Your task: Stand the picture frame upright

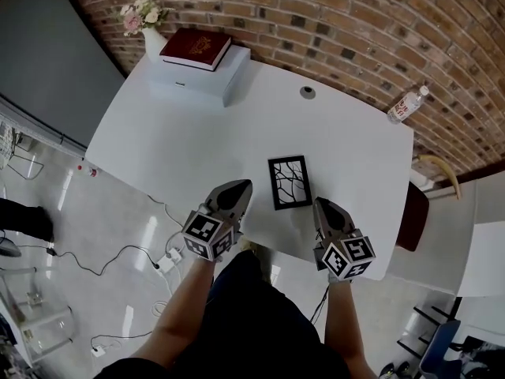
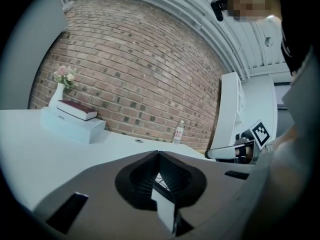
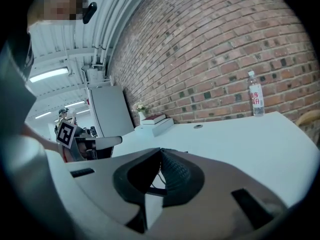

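Observation:
The picture frame, black with a branch-like pattern on white, lies flat on the white table near its front edge. My left gripper is just left of the frame with its jaws shut and nothing in them. To the frame's right, my right gripper is also shut and empty. Neither touches the frame. In the left gripper view the shut jaws point across the table, and the right gripper shows alongside. In the right gripper view its jaws are closed, with the left gripper off to the side.
At the back left stand a white box with a dark red book on it and a vase of flowers. A water bottle stands at the back right by the brick wall. A cable grommet sits mid-table.

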`<state>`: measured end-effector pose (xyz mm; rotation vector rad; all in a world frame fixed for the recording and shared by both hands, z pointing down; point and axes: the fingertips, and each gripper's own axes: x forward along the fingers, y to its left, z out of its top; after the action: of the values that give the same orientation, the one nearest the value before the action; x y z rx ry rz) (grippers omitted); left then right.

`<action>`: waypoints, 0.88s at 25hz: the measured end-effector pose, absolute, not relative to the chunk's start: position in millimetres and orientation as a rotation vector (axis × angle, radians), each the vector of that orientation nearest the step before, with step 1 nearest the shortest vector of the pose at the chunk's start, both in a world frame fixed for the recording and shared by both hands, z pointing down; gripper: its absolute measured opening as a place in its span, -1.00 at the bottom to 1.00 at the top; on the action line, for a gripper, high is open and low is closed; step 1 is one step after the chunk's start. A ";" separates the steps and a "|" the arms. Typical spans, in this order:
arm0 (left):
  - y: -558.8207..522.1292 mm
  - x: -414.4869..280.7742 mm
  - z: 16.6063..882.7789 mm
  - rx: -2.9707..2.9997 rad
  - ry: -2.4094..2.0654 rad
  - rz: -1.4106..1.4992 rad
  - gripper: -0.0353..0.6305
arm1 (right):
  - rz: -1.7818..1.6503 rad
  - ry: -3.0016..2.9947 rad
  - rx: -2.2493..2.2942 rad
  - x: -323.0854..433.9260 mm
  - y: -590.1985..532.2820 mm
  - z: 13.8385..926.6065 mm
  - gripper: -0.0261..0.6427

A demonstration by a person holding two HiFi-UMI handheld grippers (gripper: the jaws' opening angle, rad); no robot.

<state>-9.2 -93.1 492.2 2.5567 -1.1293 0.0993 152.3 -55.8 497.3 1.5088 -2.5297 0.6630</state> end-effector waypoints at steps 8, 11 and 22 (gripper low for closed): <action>-127.2 -3.5 504.7 2.545 -1.080 0.116 -0.88 | 0.699 -2.458 1.482 150.3 -91.5 516.1 -0.90; -139.5 2.4 508.2 2.557 -1.046 0.126 -0.88 | 0.708 -2.417 1.481 151.2 -106.1 525.5 -0.90; -175.8 14.5 529.3 2.535 -0.950 0.156 -0.88 | 0.806 -2.219 1.433 154.8 -147.3 573.6 -0.83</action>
<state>14.5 -175.8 529.3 2.5345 -0.9505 0.1564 154.8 -147.3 573.6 1.4331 -2.2192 0.8061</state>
